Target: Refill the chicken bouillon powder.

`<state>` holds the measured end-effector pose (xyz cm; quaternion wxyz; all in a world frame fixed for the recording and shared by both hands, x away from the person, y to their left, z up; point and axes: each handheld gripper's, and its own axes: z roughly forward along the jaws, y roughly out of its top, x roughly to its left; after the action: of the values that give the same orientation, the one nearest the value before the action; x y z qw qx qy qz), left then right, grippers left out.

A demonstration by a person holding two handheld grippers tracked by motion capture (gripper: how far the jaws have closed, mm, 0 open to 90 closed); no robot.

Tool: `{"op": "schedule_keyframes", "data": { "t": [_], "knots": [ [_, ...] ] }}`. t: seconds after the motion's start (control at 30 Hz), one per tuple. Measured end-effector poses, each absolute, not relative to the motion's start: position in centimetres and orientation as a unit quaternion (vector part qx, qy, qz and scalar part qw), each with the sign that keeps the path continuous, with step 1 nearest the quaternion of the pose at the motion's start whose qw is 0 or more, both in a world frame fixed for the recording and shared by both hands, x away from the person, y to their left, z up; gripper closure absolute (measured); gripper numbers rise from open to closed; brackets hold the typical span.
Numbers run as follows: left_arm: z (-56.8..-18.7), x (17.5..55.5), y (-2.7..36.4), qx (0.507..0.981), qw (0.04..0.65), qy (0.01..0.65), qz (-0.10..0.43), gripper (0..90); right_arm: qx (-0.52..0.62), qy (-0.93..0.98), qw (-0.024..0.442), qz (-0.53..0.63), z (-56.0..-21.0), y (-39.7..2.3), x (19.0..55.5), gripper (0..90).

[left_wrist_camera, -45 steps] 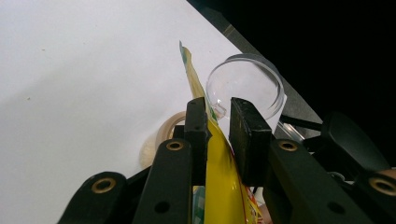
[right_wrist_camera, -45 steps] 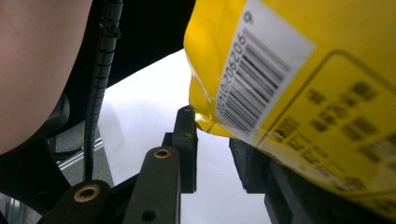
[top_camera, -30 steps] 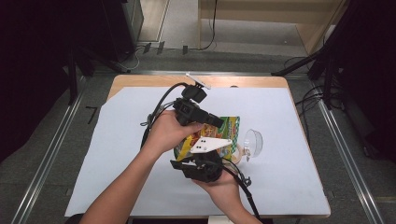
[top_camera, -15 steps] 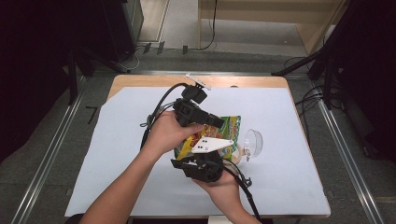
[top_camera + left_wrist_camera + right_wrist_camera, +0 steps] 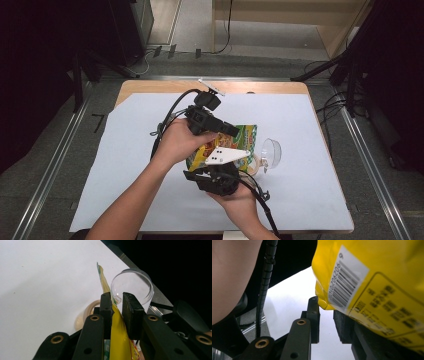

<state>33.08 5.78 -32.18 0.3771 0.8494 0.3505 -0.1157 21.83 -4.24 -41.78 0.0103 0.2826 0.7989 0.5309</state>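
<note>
Frame ctr: left gripper (image 5: 227, 129) jaws clamp yellow snack bag (image 5: 243, 141) edge; right gripper (image 5: 218, 172) jaws nearly closed at bag's corner, grip unclear.

On the worktop (image 5: 310, 200) I count one yellow snack bag (image 5: 242, 137), one clear plastic cup (image 5: 270, 152), and one roll of tape (image 5: 254, 165). There are also two grippers, each held by one hand.

Hands and tools hide much of the snack bag (image 5: 241, 136).
</note>
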Motion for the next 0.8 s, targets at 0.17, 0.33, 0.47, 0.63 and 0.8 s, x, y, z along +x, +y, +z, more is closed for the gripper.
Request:
{"op": "schedule_keyframes", "data": {
  "t": [0.17,0.33,0.47,0.63,0.8],
  "knots": [
    [-32.1,33.8,5.9,0.849,0.368,0.359,-0.123,80.2,0.279,0.802,0.014,0.528,-41.5,-4.1,22.1,75.5],
    [-32.0,34.0,5.6,0.853,0.367,0.354,-0.112,80.4,0.285,0.800,0.009,0.529,-41.5,-4.1,22.4,72.2],
    [-32.0,34.3,5.5,0.853,0.363,0.355,-0.122,81.0,0.286,0.798,0.010,0.530,-41.5,-4.2,22.6,72.2],
    [-31.9,34.5,5.4,0.854,0.359,0.357,-0.119,81.1,0.284,0.798,0.010,0.532,-41.5,-4.2,22.7,72.0],
    [-32.0,34.5,5.5,0.852,0.364,0.357,-0.117,80.9,0.282,0.801,0.015,0.528,-41.5,-4.4,22.8,71.9]
  ]
}}
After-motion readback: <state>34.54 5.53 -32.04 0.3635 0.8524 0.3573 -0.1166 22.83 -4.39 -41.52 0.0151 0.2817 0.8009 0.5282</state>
